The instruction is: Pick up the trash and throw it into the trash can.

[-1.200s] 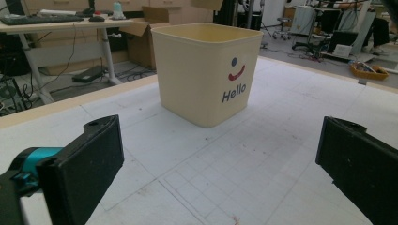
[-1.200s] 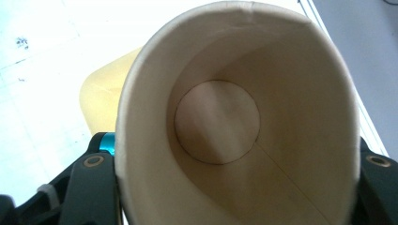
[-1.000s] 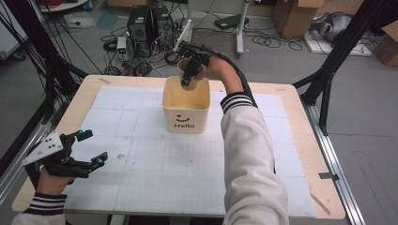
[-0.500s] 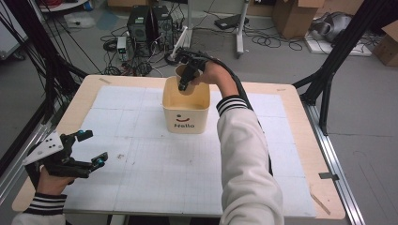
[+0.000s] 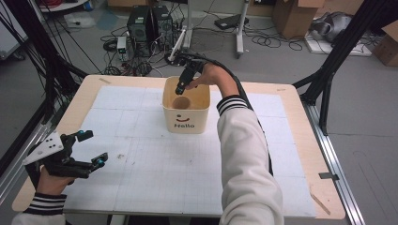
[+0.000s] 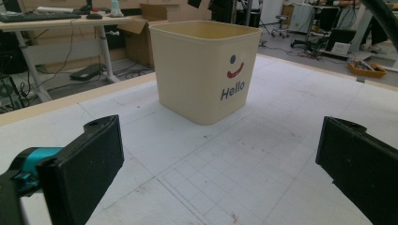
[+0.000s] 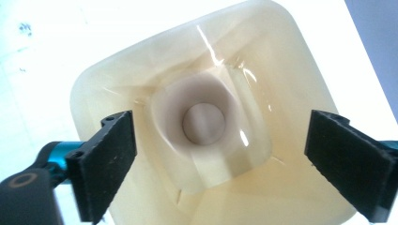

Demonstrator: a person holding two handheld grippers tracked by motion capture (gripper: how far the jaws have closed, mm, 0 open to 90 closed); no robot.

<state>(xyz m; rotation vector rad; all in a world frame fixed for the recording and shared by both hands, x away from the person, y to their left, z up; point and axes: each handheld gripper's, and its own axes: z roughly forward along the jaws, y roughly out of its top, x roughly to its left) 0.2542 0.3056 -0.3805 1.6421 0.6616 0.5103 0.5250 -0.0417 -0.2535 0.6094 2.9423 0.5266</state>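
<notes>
- We count one cream bin (image 5: 186, 111) at the table's (image 5: 141, 187) 12 o'clock, holding one cup (image 7: 202, 124).
- Right gripper (image 5: 181, 87) above it: jaws just opened, empty.
- Left gripper (image 5: 87, 149), 8 o'clock: jaws spread, empty.

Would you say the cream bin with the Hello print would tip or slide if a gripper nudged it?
The bin would probably slide rather than tip: its base looks broad and square. It seems light, with thin, glossy plastic walls, so a push near the rim may flex it. The cup standing inside probably adds little weight.
</notes>
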